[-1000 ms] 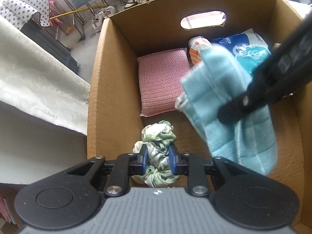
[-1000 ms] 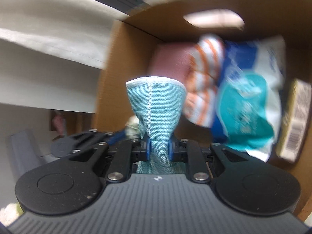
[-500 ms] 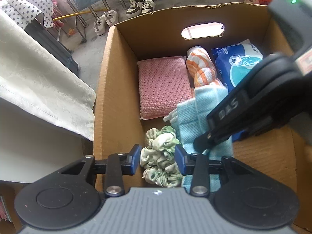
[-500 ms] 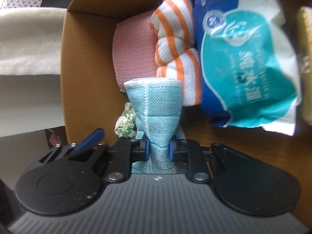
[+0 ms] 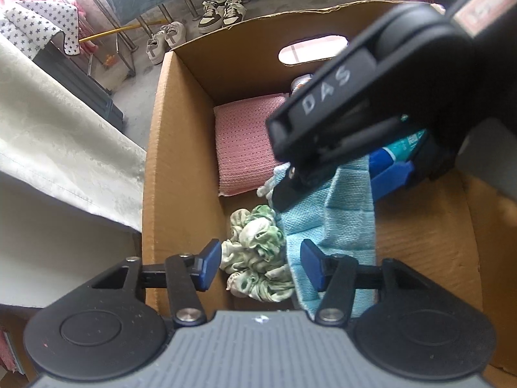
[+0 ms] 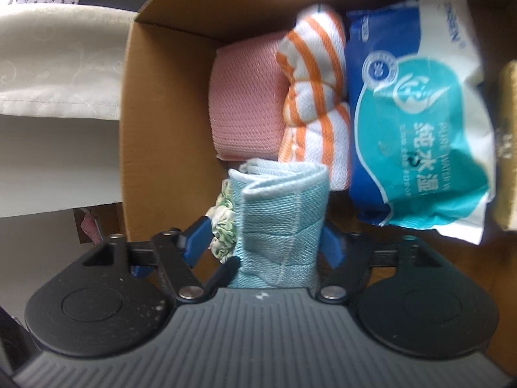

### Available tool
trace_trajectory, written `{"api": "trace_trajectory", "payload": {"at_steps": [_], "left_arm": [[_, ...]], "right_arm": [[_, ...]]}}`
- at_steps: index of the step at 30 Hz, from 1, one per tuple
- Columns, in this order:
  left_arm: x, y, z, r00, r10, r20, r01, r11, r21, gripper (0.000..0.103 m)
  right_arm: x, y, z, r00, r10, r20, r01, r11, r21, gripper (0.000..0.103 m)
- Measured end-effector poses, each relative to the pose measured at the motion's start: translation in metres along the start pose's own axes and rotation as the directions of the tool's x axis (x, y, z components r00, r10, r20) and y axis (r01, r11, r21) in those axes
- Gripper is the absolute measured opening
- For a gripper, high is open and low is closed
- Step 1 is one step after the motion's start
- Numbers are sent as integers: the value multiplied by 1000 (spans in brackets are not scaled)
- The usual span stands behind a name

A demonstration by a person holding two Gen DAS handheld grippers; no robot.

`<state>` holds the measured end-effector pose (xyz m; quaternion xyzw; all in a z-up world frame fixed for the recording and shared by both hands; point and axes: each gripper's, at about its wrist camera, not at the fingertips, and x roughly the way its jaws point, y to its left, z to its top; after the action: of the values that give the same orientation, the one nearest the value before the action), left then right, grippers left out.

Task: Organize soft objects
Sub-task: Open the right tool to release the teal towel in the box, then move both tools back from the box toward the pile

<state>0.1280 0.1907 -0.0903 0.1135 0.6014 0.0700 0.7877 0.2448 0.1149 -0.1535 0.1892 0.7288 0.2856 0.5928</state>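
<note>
A green-and-white scrunchie lies on the floor of the cardboard box, near its front left corner. My left gripper hangs over it; its jaws are opening and the pads stand clear of the scrunchie on both sides. Beside the scrunchie rests a folded light blue cloth. My right gripper straddles the cloth with its jaws opening, and its pads do not press on it. In the left wrist view the right gripper reaches in from the upper right, over the cloth.
Farther back in the box lie a folded pink cloth, a rolled orange-striped towel, a blue-and-teal wet wipes pack and a yellow sponge. A table under a white cloth stands left of the box. Shoes lie on the floor beyond.
Both grippers have opened. The left one let go of the scrunchie, which now lies in the box. The right one came down into the box and released the blue cloth.
</note>
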Motion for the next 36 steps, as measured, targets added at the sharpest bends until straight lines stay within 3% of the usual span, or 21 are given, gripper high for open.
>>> {"api": "trace_trajectory", "payload": {"at_steps": [8,10,12,13,17,25,36], "left_arm": [[-16,1,4,1000,4,10,-4,999,-46,64],[-22,1,7,1000,15,14,-14,998,-65,72],[-27,1,9,999,28,19,-26,996,-85,89],[-30,1,10,999,33,23,-31,995,-94,90],[-38,-5,16,998,59,6,-58,991,-120,90],[-58,-20,30,991,95,-98,-114,972,-204,90],[-104,-56,58,986,68,-154,-118,930,-349,90]], "right_arm": [[-43,-7,-3,997,-9,79,5,998,56,73],[-57,-6,-5,995,9,101,-15,998,54,74],[-69,-6,-5,991,43,126,-47,998,30,80],[-74,-5,-5,989,61,134,-63,998,11,83],[-91,0,-3,979,122,166,-116,992,-47,94],[-132,-17,-4,953,225,202,-207,973,-105,95],[-217,-60,-21,932,261,250,-229,962,-149,95]]}}
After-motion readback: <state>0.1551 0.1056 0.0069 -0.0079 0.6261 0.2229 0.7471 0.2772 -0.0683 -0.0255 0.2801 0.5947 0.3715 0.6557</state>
